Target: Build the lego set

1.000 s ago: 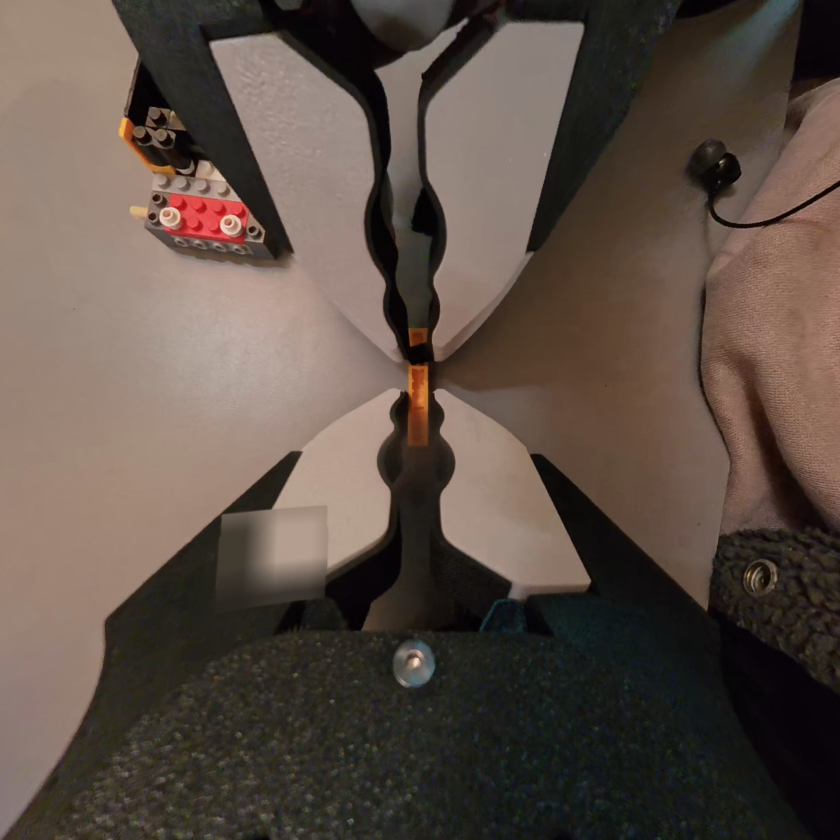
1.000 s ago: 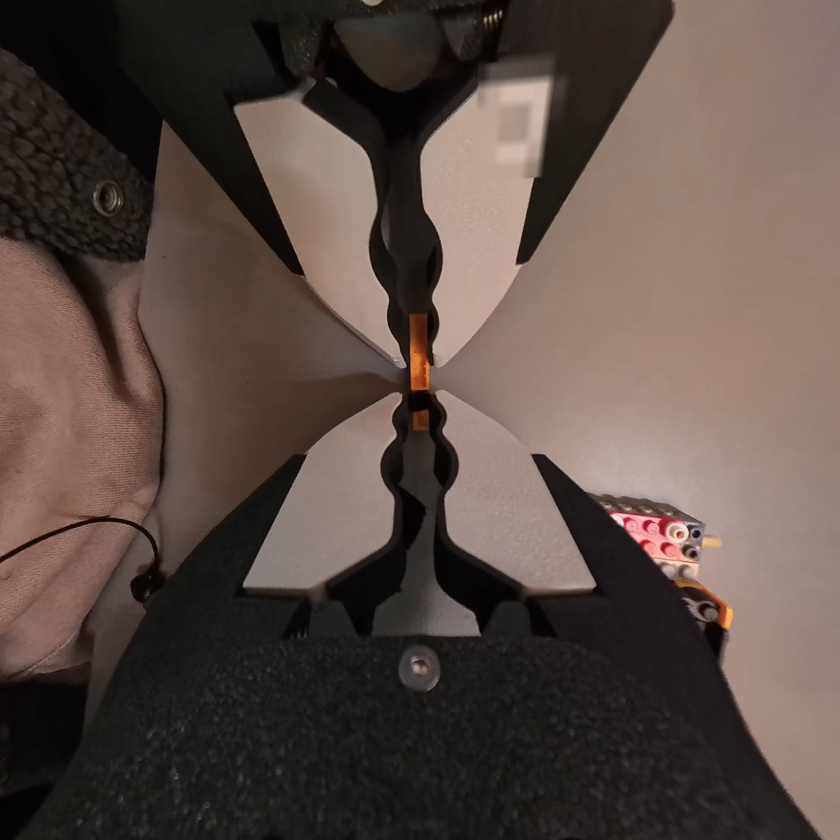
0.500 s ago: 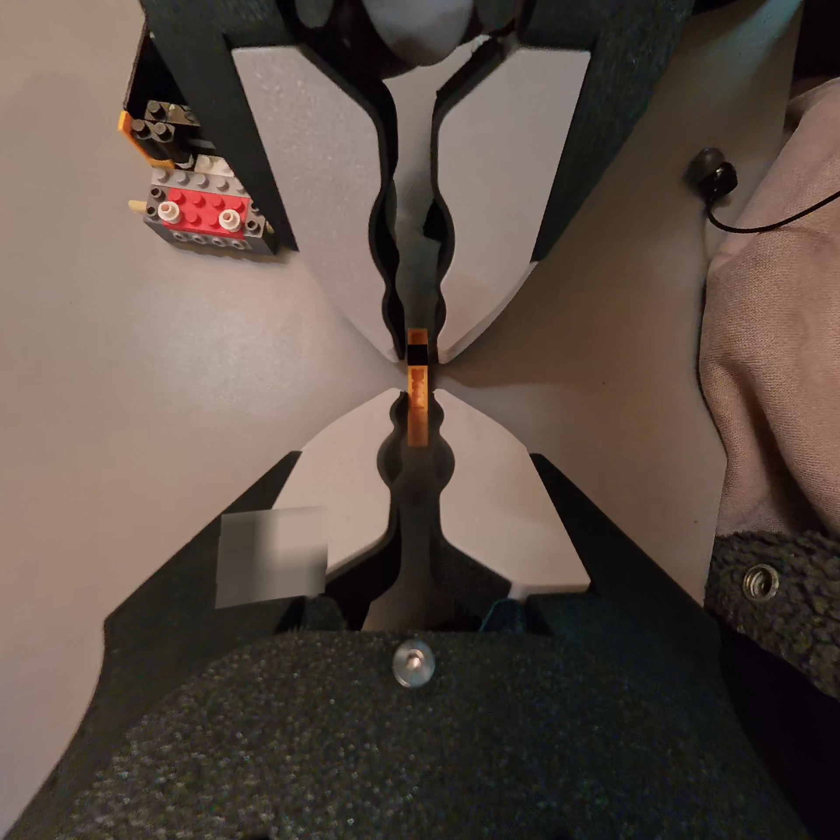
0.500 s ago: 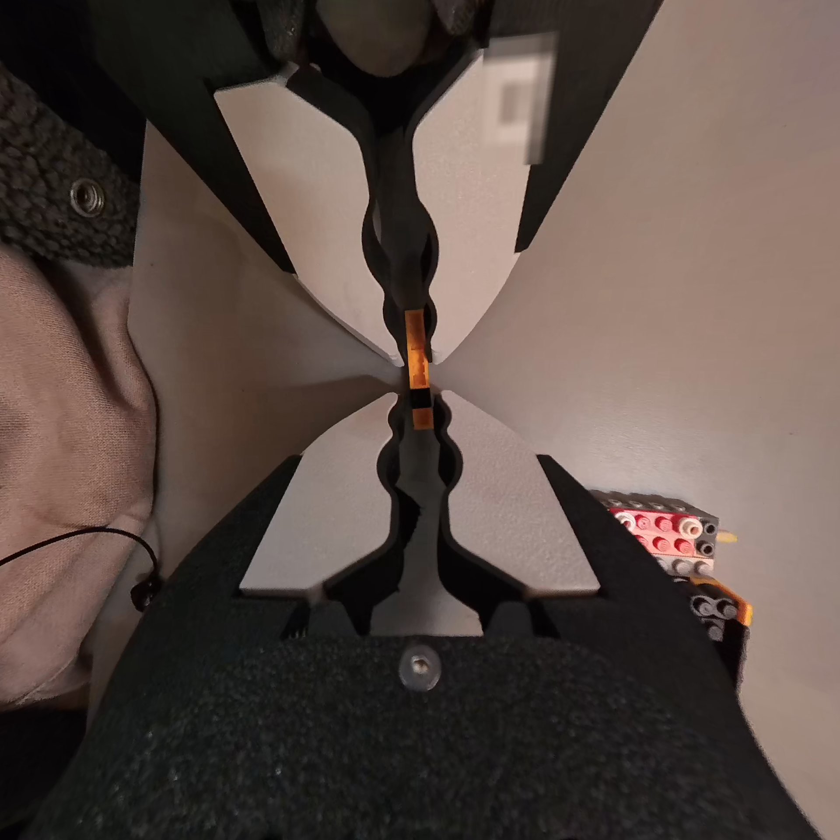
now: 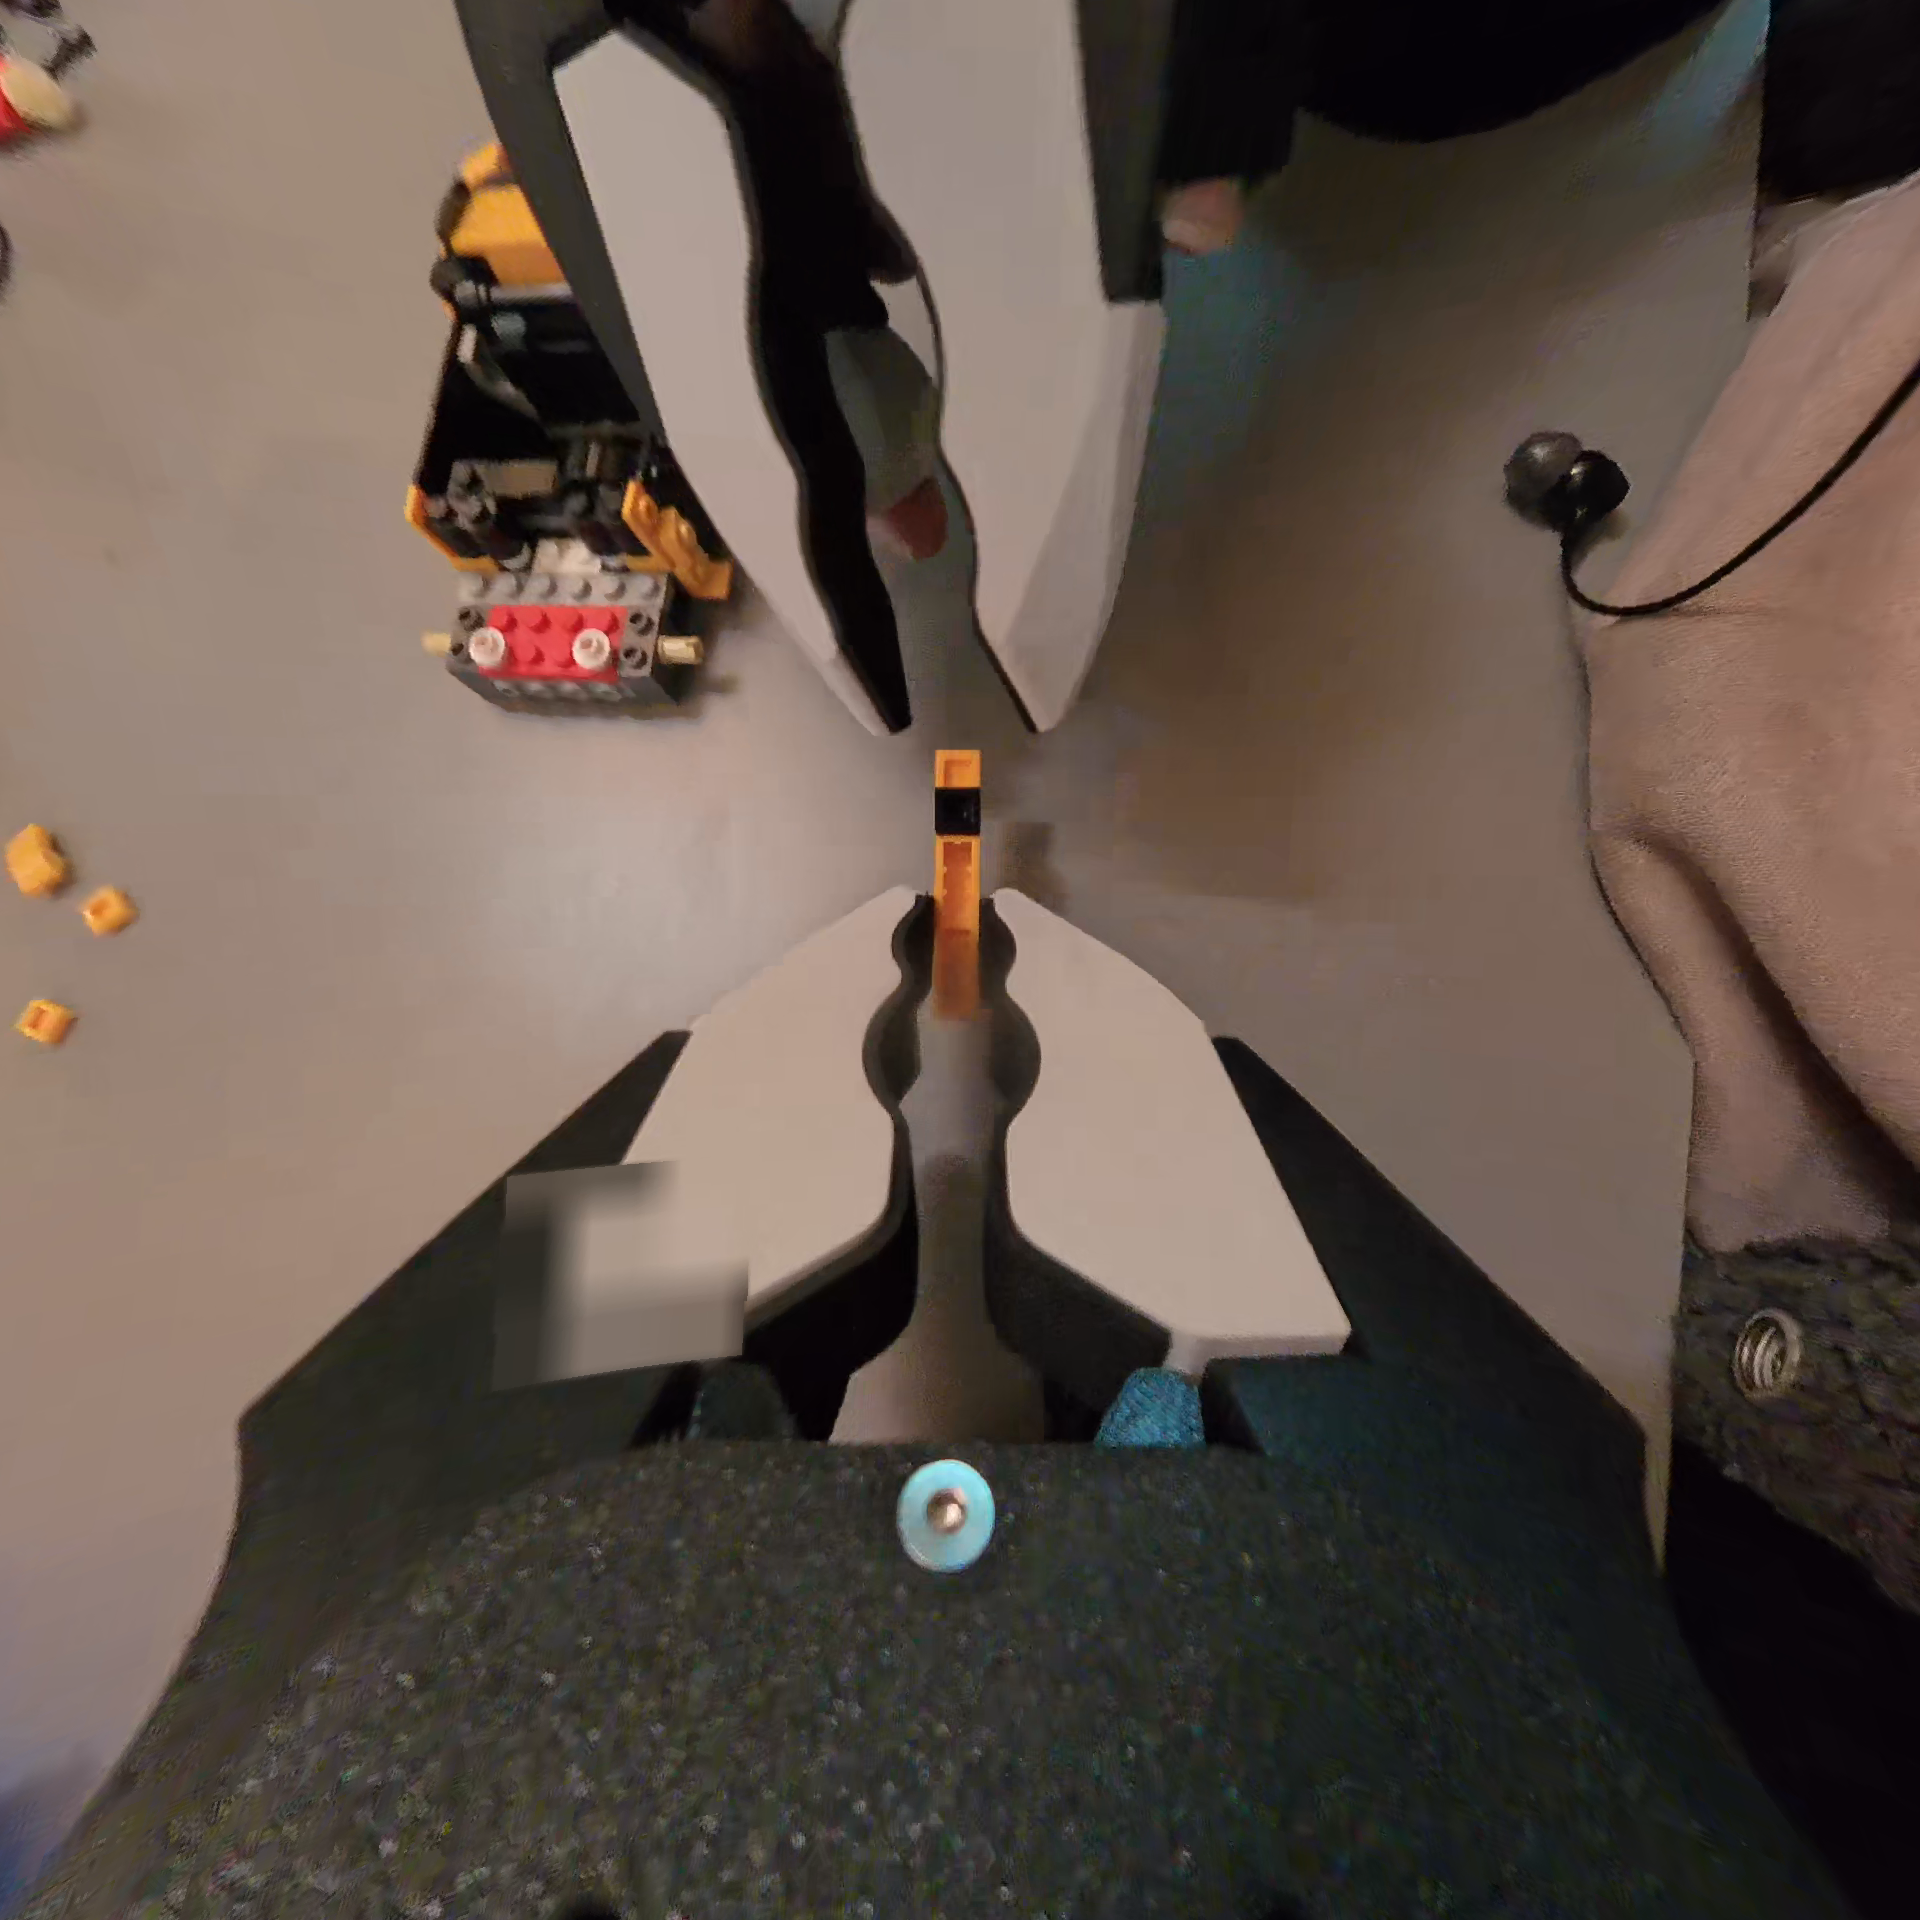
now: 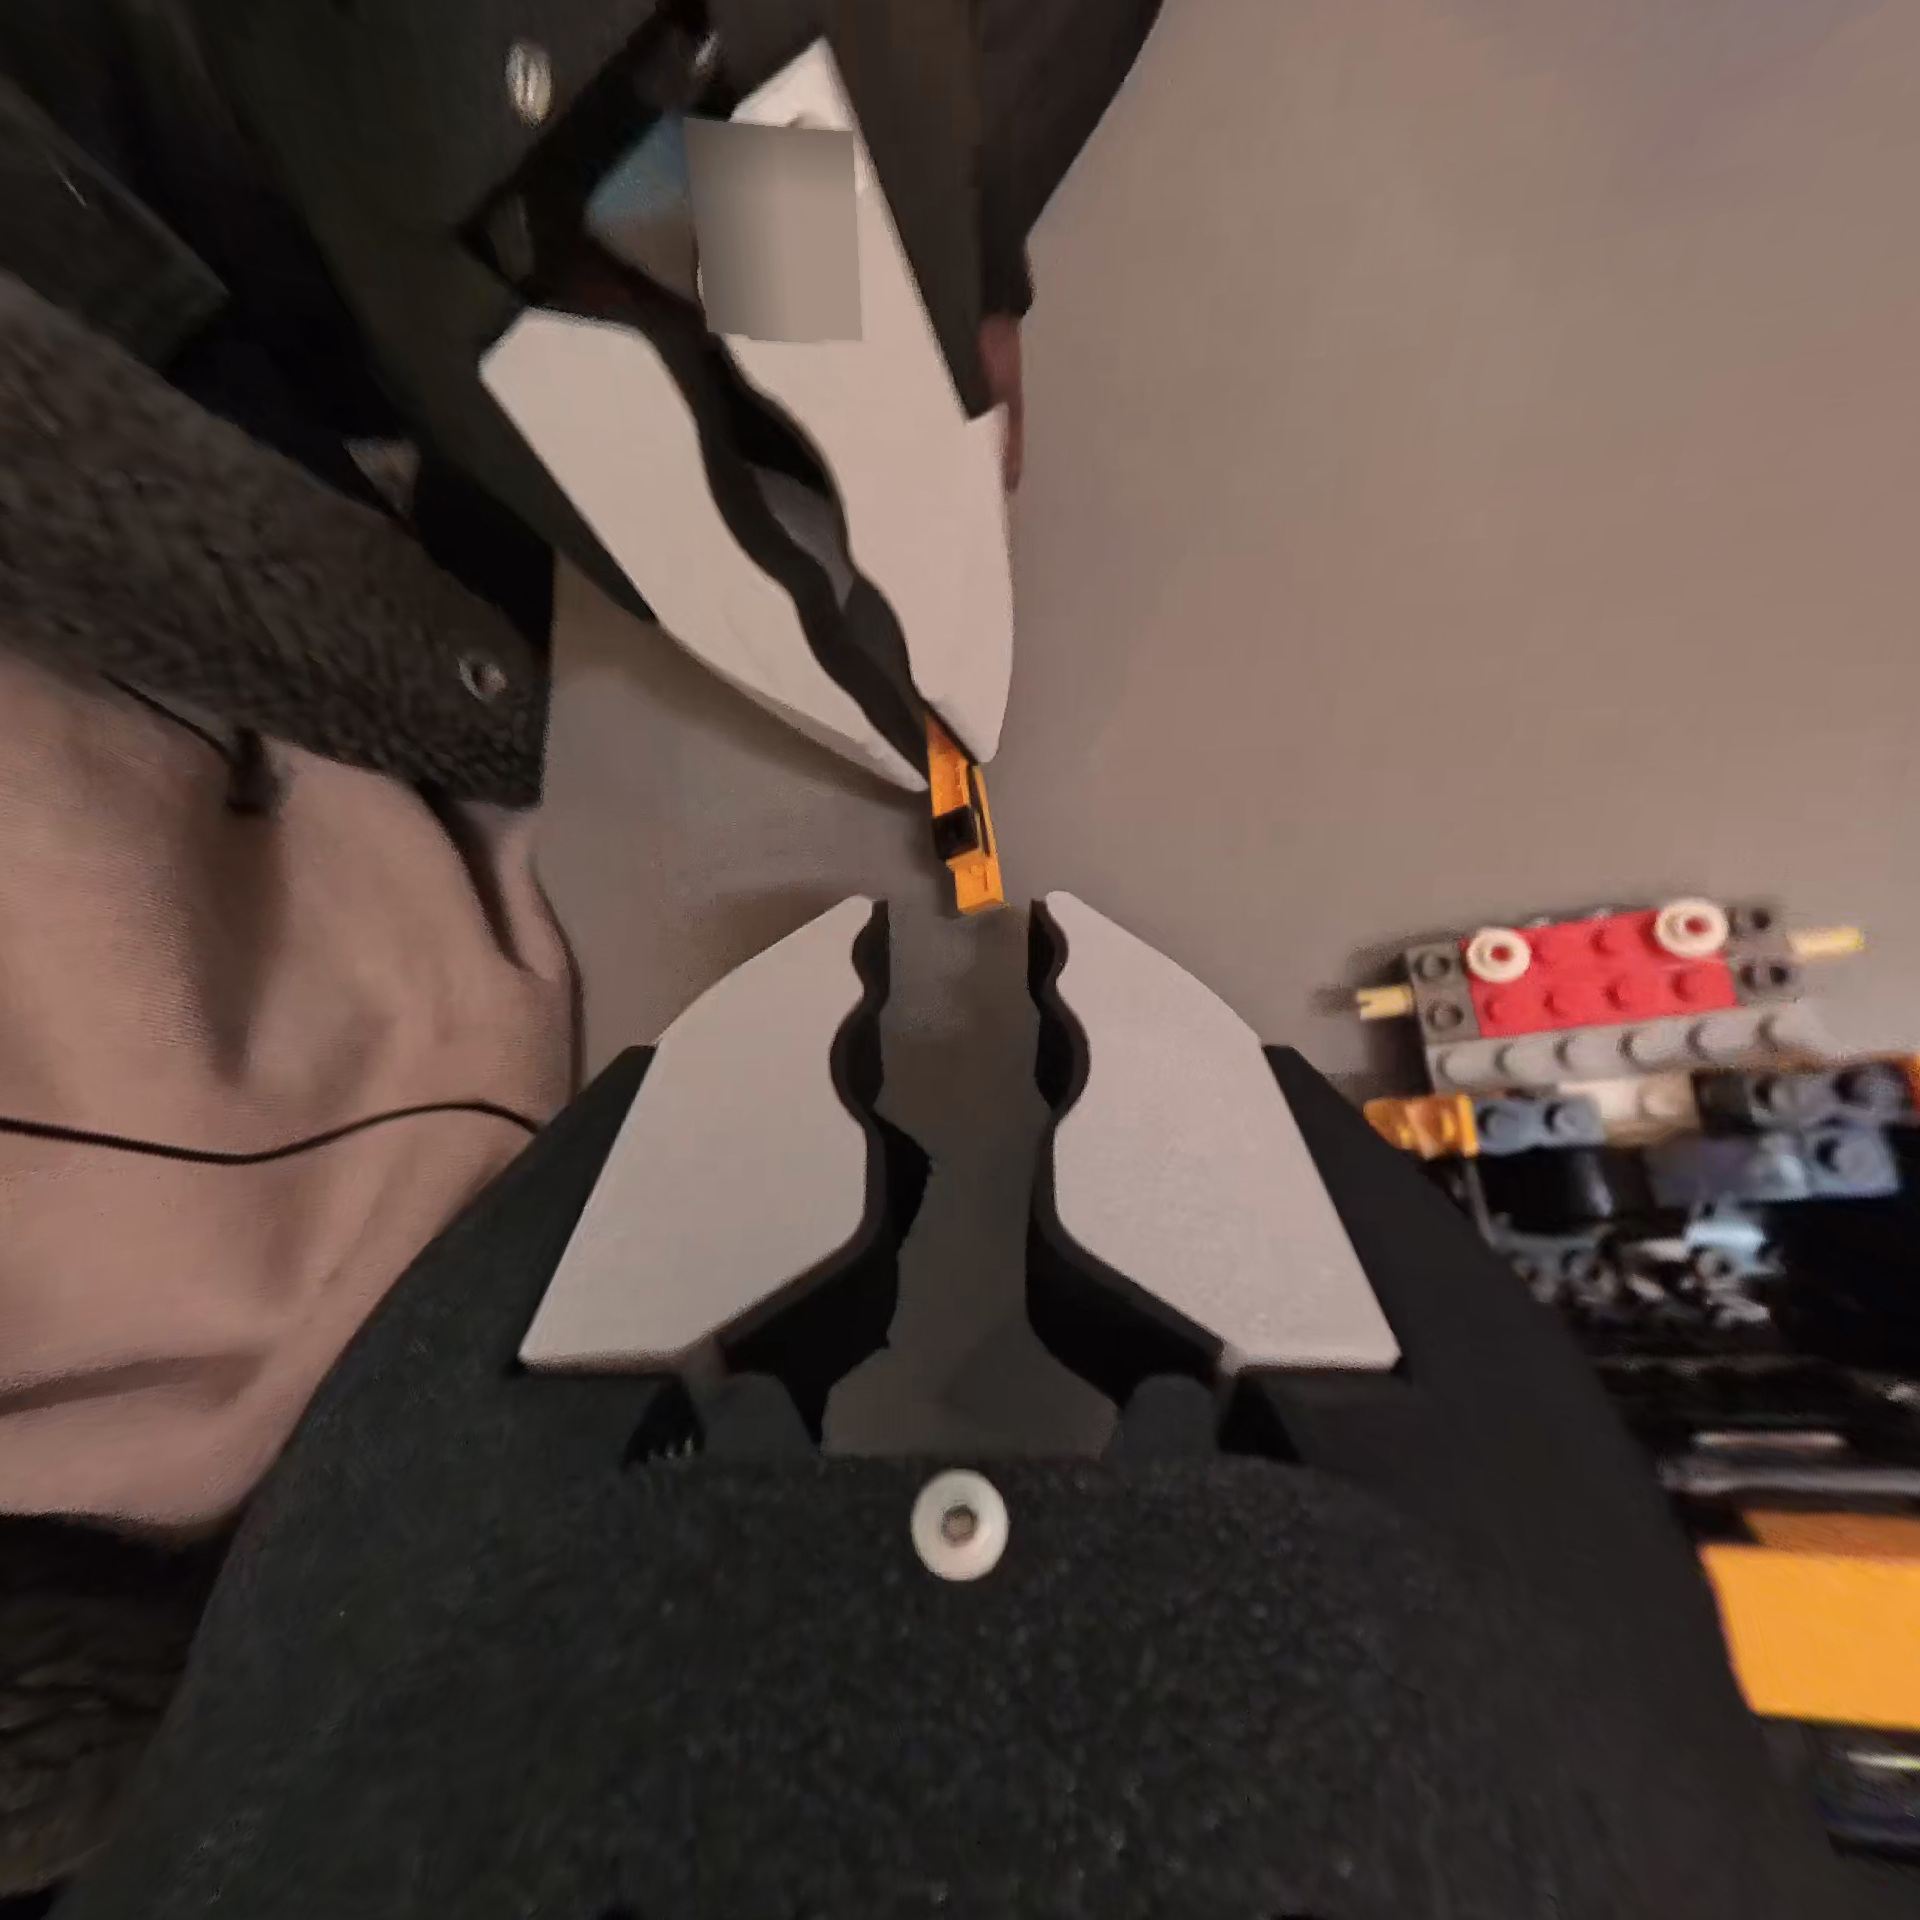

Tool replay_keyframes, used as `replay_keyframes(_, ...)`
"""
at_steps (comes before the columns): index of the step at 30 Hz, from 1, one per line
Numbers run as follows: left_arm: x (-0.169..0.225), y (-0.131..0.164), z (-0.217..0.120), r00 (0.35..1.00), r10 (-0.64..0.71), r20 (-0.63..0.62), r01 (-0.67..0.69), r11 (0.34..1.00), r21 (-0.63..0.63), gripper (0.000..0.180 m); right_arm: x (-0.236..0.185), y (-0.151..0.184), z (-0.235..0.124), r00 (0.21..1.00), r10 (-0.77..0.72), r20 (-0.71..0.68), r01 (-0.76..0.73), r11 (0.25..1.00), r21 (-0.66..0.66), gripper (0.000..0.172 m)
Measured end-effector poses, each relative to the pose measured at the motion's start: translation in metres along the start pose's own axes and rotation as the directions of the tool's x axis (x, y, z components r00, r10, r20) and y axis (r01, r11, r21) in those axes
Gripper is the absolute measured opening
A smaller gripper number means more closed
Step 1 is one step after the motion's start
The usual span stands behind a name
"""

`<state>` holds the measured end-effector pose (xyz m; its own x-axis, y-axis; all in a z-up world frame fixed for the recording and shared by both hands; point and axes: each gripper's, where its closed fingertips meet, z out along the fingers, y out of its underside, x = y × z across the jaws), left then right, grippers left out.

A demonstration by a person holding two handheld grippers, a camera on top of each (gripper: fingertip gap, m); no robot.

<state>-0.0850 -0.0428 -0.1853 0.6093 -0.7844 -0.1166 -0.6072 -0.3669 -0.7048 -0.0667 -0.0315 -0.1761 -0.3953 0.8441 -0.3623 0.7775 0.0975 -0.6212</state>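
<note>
While left gripper (image 5: pixel 958 902) clamps orange strip (image 5: pixel 957 883), right gripper (image 6: pixel 956 906) spread apart just beyond its free end, bare table (image 5: pixel 260 1039) around.

The narrow brick strip (image 5: pixel 956 883) is orange with one black block set across it, and both grippers' fingers (image 5: pixel 800 1122) are light grey on black, grainy-textured bodies. The brick model (image 5: pixel 561 582) combines a red studded plate carrying two white round pieces, grey studded plates, black sections and orange trim; three loose small bricks (image 5: pixel 40 860) are orange. The tabletop (image 5: pixel 312 935) is plain grey, the cloth (image 5: pixel 1787 831) is beige, and the cable (image 5: pixel 1704 561) is black.
</note>
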Motion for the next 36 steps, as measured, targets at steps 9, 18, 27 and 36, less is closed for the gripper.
replay_keyframes(9, 0.005, -0.028, 0.002, 0.978, 0.139, 0.159, -0.148, 0.988, 0.048, 0.008, -0.009, 0.001, -0.015, 0.923, 0.366, 0.121, -0.385, 0.898, 0.214, 0.034)
replay_keyframes(18, -0.001, -0.035, 0.006, 0.956, 0.18, 0.233, -0.194, 0.98, 0.04, 0.008, -0.005, -0.001, -0.019, 0.874, 0.457, 0.167, -0.486, 0.809, 0.331, 0.024)
replay_keyframes(27, -0.008, -0.044, -0.003, 0.918, 0.216, 0.334, -0.249, 0.967, 0.059, 0.008, -0.007, -0.013, -0.024, 0.91, 0.388, 0.148, -0.413, 0.802, 0.432, 0.011)
replay_keyframes(36, -0.012, -0.057, -0.014, 0.833, 0.303, 0.462, -0.366, 0.929, 0.05, 0.008, -0.011, -0.022, -0.035, 0.975, 0.215, -0.063, -0.152, 0.84, 0.52, 0.01)
